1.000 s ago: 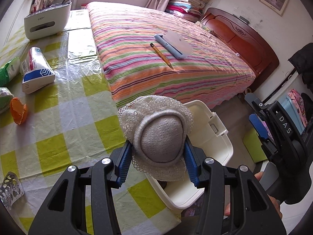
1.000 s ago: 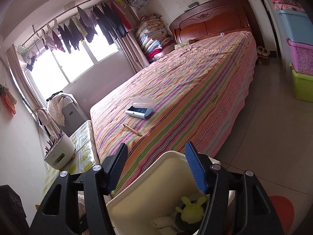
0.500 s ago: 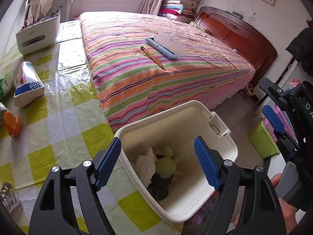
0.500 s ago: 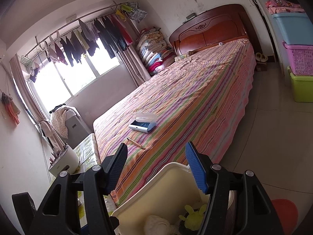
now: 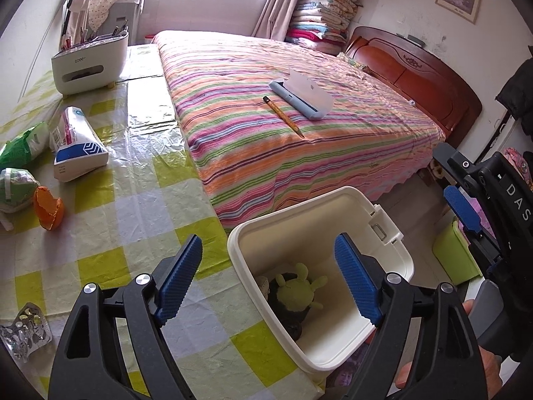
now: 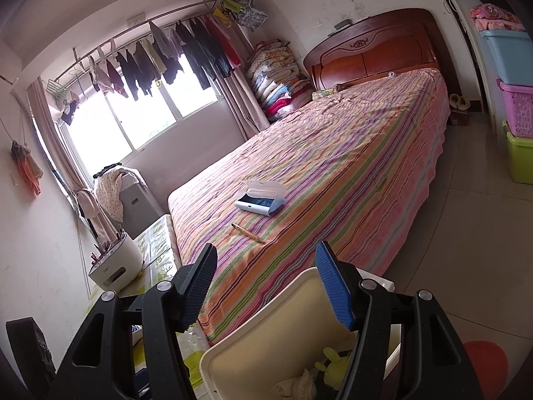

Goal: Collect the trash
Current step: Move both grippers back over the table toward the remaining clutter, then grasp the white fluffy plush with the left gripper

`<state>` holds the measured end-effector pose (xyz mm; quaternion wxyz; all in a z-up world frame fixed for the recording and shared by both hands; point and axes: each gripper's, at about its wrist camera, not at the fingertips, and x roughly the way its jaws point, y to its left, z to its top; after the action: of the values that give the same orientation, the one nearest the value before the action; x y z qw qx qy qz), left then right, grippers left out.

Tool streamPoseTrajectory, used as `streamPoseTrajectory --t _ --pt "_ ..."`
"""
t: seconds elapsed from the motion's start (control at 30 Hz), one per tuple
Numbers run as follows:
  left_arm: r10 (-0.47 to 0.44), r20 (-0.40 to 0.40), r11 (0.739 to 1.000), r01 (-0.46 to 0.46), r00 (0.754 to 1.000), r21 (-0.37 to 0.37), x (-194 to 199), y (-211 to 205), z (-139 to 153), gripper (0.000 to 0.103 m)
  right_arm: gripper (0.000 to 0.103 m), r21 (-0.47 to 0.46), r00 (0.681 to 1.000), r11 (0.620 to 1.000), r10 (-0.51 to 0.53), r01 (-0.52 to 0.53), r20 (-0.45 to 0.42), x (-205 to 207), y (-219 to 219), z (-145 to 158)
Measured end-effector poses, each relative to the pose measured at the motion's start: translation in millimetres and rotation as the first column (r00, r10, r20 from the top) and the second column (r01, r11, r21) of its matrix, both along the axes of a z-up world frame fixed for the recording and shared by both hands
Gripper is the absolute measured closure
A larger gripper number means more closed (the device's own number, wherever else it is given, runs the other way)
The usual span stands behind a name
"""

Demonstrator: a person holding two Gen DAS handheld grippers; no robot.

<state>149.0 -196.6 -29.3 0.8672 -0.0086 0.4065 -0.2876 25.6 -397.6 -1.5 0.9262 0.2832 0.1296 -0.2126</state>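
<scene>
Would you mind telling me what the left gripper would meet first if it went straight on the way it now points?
Probably the white bin: the open left gripper points at its near rim and open mouth, with the green plush toy inside. Depth is hard to judge.

From my left fingers, the bin lies between and below them, toy inside. The table extends left; the bed lies ahead.

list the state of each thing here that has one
left gripper: open, empty
right gripper: open, empty
bin: lid off, holding a green toy and a lacy hat
pencil case: lid open, on the bed
orange wrapper: crumpled, on the table
</scene>
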Motion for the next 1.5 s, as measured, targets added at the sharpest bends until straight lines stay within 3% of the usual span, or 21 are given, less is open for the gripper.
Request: streamPoseTrajectory --t 0.23,0.37,0.63,0.77,0.87,1.03,1.17,1.33,1.5 --pt "0.028 0.046 0.999 -0.029 0.999 0.031 0 22 6 0.022 0.043 -0.013 0.999 0.999 0.05 -0.05 -0.021 10 15 -1" --pt "0.078 0.047 0.997 -0.079 0.996 0.018 6 49 13 0.022 0.043 -0.005 0.99 0.991 0.132 -0.133 -0.055 25 30 -4" --pt "0.215 0.056 0.977 -0.215 0.975 0.003 25 123 34 0.02 0.043 -0.049 0.929 0.935 0.341 -0.351 -0.14 56 84 -8" --pt "0.319 0.085 0.946 -0.323 0.944 0.036 39 168 42 0.019 0.043 -0.064 0.903 0.91 0.396 -0.41 -0.166 65 106 -10" --pt "0.409 0.085 0.908 -0.414 0.909 0.067 52 207 42 0.019 0.043 -0.063 0.893 0.9 0.415 -0.431 -0.175 70 116 -11" --pt "0.543 0.034 0.834 -0.543 0.839 0.097 75 276 33 0.019 0.042 -0.055 0.886 0.894 0.43 -0.444 -0.173 74 127 -11" --pt "0.599 -0.003 0.794 -0.594 0.801 0.126 92 319 20 0.019 0.042 -0.046 0.877 0.886 0.448 -0.462 -0.173 78 137 -11" --pt "0.634 -0.048 0.766 -0.619 0.772 0.176 112 350 1 0.019 0.041 -0.064 0.858 0.865 0.479 -0.497 -0.186 83 158 -10" --pt "0.63 -0.074 0.768 -0.606 0.773 0.207 129 361 -9 0.019 0.041 -0.058 0.835 0.843 0.516 -0.534 -0.19 88 177 -10"
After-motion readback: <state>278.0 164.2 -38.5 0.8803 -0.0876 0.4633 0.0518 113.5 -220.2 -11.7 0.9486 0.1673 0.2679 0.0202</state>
